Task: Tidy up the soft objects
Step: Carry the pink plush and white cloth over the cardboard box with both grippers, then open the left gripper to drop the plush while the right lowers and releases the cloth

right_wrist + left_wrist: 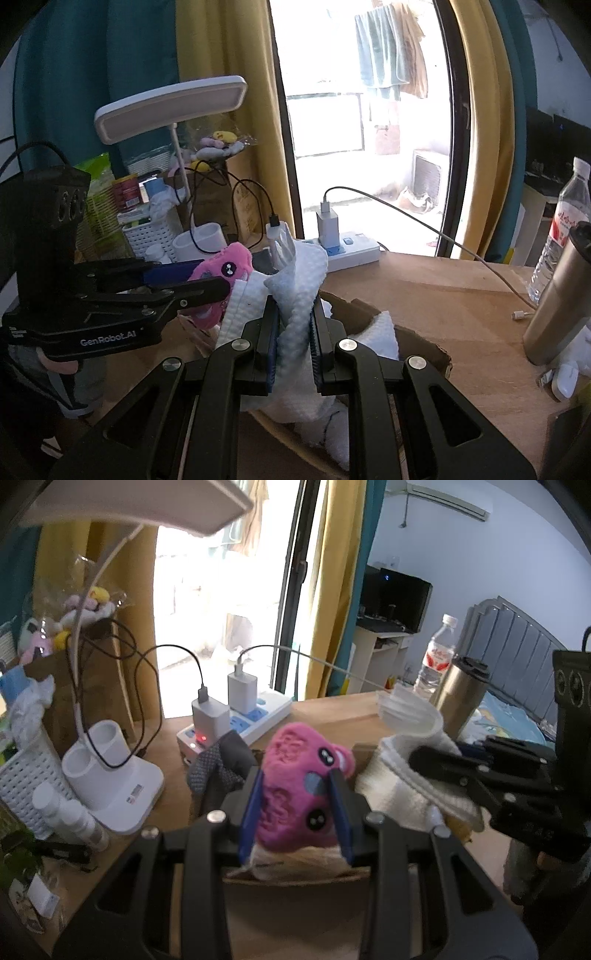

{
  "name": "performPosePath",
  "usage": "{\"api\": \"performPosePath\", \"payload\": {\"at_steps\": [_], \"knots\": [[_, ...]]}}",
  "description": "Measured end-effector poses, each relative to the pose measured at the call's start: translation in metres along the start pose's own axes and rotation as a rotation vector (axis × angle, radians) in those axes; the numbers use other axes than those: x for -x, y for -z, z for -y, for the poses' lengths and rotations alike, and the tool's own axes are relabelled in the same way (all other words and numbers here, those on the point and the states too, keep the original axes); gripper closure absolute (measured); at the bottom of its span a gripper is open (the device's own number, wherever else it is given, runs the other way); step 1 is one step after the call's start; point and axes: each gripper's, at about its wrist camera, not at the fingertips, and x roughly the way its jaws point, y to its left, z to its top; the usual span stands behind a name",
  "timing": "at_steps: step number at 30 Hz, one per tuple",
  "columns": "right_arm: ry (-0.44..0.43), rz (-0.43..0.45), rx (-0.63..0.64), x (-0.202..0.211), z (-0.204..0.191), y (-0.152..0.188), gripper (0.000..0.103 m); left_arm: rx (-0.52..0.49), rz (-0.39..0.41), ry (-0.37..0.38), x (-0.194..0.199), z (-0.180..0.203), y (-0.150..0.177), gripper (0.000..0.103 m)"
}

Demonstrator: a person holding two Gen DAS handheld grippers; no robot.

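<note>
Both loads hang just above the open cardboard box (417,343) on the worktop (443,284), so the coming move looks like a short drop straight down. The left claw (295,805) is clamped on the pink plush toy (295,775) (its long axis running along the fingers). Just beside it on its right, the right claw (293,332) is clamped on a white cloth (299,295), bunched upright between the pads
</note>
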Motion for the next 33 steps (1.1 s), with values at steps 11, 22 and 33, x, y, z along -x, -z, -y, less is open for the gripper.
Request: {"api": "performPosePath", "payload": {"at_steps": [11,22,33], "knots": [[0.017,-0.019,-0.039,-0.023,0.016,-0.004,0.087,0.034,-0.045,-0.014,-0.04,-0.012,0.001,0.063],[0.009,-0.047,-0.001,-0.042,-0.008,-0.012,0.087,0.077,-0.033,-0.026,-0.027,-0.03,0.005,0.04],[0.023,-0.133,-0.005,-0.081,-0.026,-0.008,0.087,0.128,-0.018,-0.034,-0.007,-0.053,0.021,0.039]]}}
